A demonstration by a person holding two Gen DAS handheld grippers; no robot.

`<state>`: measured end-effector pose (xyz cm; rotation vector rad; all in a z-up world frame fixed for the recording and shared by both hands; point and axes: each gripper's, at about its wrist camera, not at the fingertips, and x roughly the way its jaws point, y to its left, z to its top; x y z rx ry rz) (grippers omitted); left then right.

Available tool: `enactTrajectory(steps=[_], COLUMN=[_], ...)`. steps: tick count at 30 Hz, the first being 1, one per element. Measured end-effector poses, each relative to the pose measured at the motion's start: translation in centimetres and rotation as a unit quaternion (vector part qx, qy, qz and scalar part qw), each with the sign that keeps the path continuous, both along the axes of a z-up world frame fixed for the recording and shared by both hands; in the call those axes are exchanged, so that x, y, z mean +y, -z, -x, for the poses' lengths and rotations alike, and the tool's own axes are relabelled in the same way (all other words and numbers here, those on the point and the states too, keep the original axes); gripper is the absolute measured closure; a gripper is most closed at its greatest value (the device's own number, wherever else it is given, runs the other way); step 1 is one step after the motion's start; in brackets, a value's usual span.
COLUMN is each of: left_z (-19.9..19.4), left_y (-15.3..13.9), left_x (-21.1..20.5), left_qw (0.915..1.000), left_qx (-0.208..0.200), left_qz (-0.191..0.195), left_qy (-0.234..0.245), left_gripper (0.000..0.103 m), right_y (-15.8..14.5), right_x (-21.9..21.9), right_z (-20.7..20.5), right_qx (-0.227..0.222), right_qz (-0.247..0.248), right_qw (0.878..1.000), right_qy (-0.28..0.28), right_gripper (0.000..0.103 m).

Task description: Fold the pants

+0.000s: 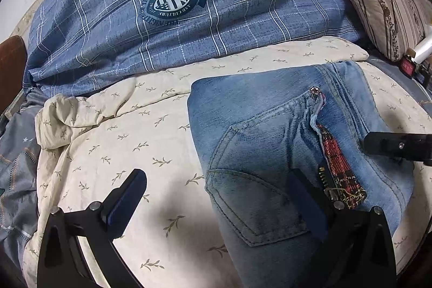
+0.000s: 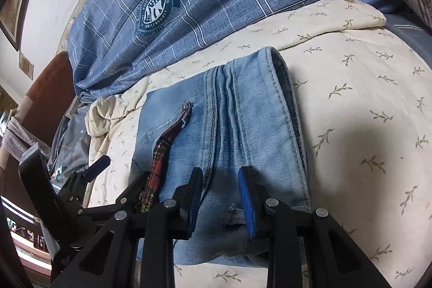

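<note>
Right wrist view: the right gripper [image 2: 221, 197] hangs over the near end of the jeans [image 2: 243, 112], its jaws part-open and straddling a ridge of denim; whether the blue pads actually press on the cloth cannot be told. To its left, the left gripper [image 1: 218, 196] stands wide apart and empty, one finger above the cream sheet [image 1: 129, 142], the other above the back pocket [image 1: 259, 180].

The jeans lie on the sheet as a compact, layered rectangle with a plaid trim strip [image 1: 340, 169] on top, so the folding looks largely done; perhaps one last fold or some smoothing is left.

Beyond them a blue plaid quilt [image 1: 189, 4] is heaped, with a striped cushion [image 1: 383, 10] at far right. No containers appear.
</note>
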<state>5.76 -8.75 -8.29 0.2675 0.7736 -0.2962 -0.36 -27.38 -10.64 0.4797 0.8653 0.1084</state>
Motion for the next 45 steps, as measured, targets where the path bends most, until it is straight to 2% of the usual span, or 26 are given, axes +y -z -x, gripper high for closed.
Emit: enactTrajectory(steps=[5,13,22,27,34,39,40,41,42,43,45], left_z=[0.1,0.3,0.4,0.1,0.3,0.4,0.3,0.2,0.1,-0.1,-0.5], left_y=[-0.3,-0.9,-0.5,-0.4,-0.6,-1.4,-1.7,-1.8,-1.9,-1.9,-1.9], left_x=[0.0,0.1,-0.4,-0.1,-0.2,0.3,0.6,0.8,1.0,1.1,1.3], left_qw=[1.0,0.9998,0.9999,0.9997,0.9997,0.999,0.9985,0.998,0.9973,0.9967,0.9956], left_qx=[-0.003,-0.008,-0.001,0.011,0.004,-0.002,-0.001,0.002,0.008,0.014,0.025], left_qz=[0.001,0.016,0.011,0.022,0.021,0.043,0.054,0.063,0.073,0.08,0.091], left_qy=[0.0,0.002,0.009,0.008,0.008,0.005,0.003,0.001,0.0,-0.001,-0.006], left_gripper=[0.0,0.0,0.0,0.0,0.0,0.0,0.0,0.0,0.0,0.0,0.0], right_y=[-0.8,-1.1,0.0,0.0,-0.7,-1.9,-2.0,-2.2,-2.4,-2.5,-2.8], right_x=[-0.3,-1.1,-0.8,-0.8,-1.5,-2.5,-2.6,-2.8,-3.0,-3.2,-3.8], right_z=[0.6,0.8,0.1,0.2,0.7,1.4,1.5,1.7,1.8,2.0,2.4], right_qx=[-0.02,-0.026,0.004,0.002,-0.017,-0.048,-0.052,-0.055,-0.059,-0.065,-0.073], right_qz=[0.005,0.004,0.012,0.008,-0.004,-0.006,-0.007,-0.007,-0.007,-0.009,-0.007], right_qw=[1.0,0.999,1.0,1.0,1.0,0.998,0.998,0.998,0.997,0.997,0.996], right_qy=[0.006,0.022,0.014,0.014,0.024,0.033,0.033,0.036,0.041,0.046,0.051], right_gripper=[0.072,0.072,0.072,0.072,0.072,0.072,0.07,0.062,0.053,0.036,0.035])
